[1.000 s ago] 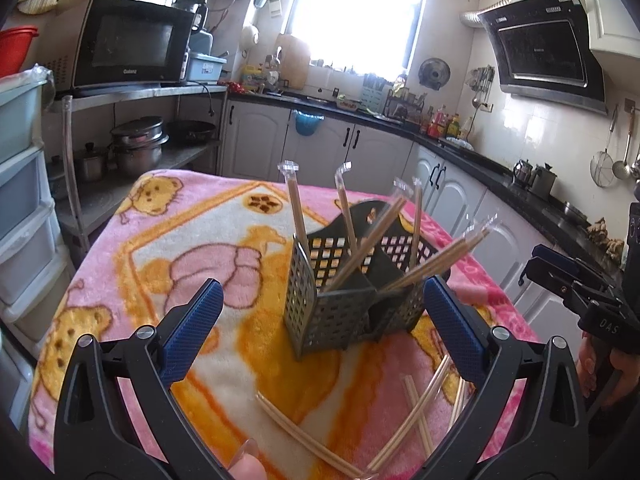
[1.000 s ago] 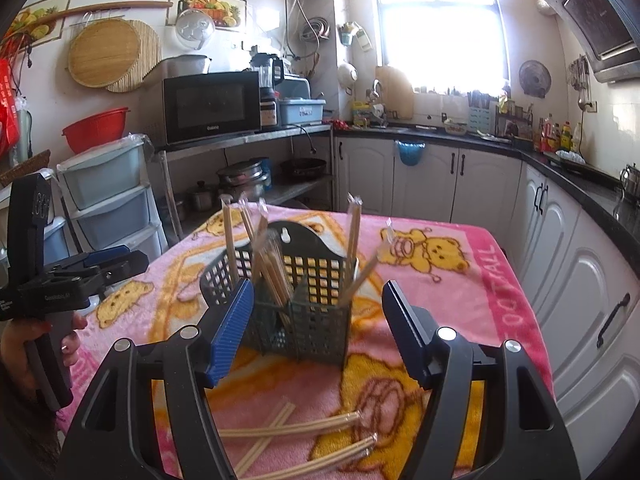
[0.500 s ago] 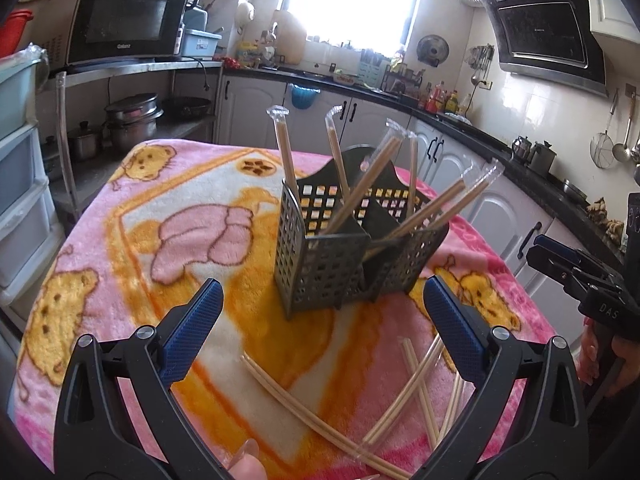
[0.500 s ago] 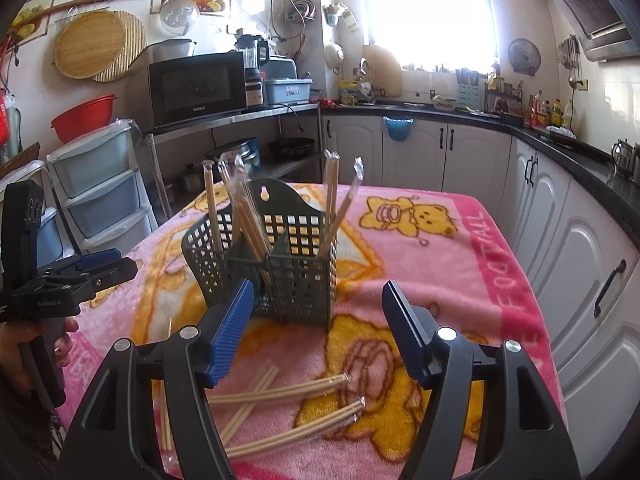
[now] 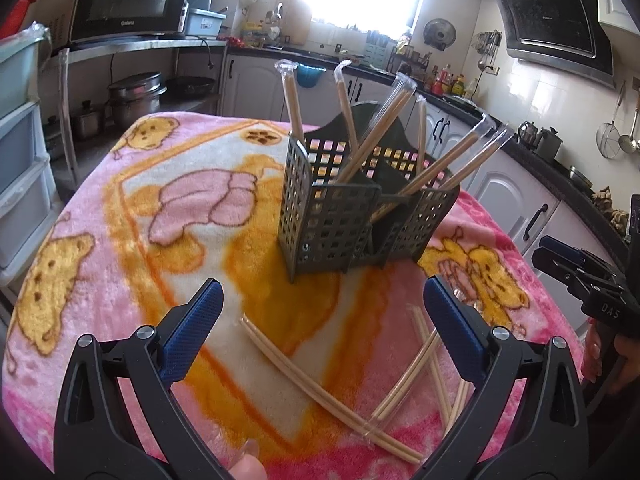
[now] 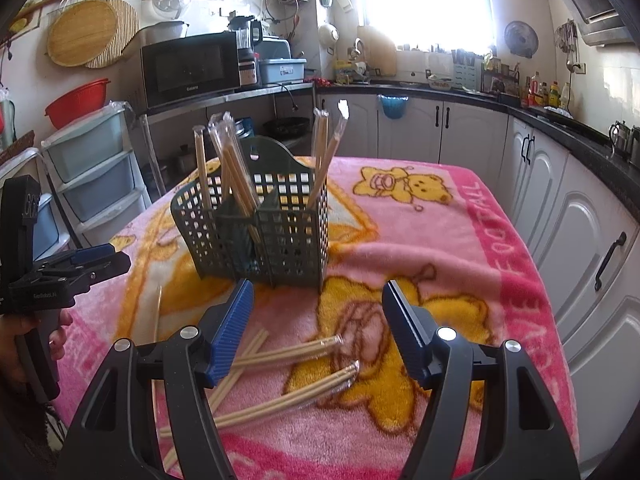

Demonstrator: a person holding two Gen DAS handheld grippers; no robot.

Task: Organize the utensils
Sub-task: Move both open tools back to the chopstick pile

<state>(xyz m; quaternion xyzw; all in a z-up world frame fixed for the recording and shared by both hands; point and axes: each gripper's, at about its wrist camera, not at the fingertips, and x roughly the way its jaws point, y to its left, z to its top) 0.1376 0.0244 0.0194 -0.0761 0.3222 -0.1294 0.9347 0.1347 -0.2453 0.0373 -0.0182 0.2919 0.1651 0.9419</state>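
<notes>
A dark green slotted utensil basket [image 5: 360, 216] [image 6: 264, 232] stands upright on the pink bear-print blanket [image 5: 168, 200] [image 6: 440, 232], with several plastic-wrapped chopstick pairs leaning out of it. Loose wrapped chopsticks [image 5: 320, 384] [image 6: 292, 352] lie crossed on the blanket in front of the basket. My left gripper [image 5: 322, 320] hovers open over the loose pairs, nothing between its blue pads. The right gripper [image 6: 318, 320] is open too, above the chopsticks on its side, empty. Each gripper shows at the edge of the other's view, held by a hand.
White kitchen cabinets [image 6: 460, 136] and a black counter run behind and to the right of the table. A steel shelf with a microwave [image 6: 192, 66] and plastic drawers [image 6: 96, 176] stands on the left. A pink table edge drops off near both grippers.
Both grippers have sunk toward the blanket and tipped downward, so the basket sits higher in each view and more of the loose chopsticks show. Jaws kept the same width.
</notes>
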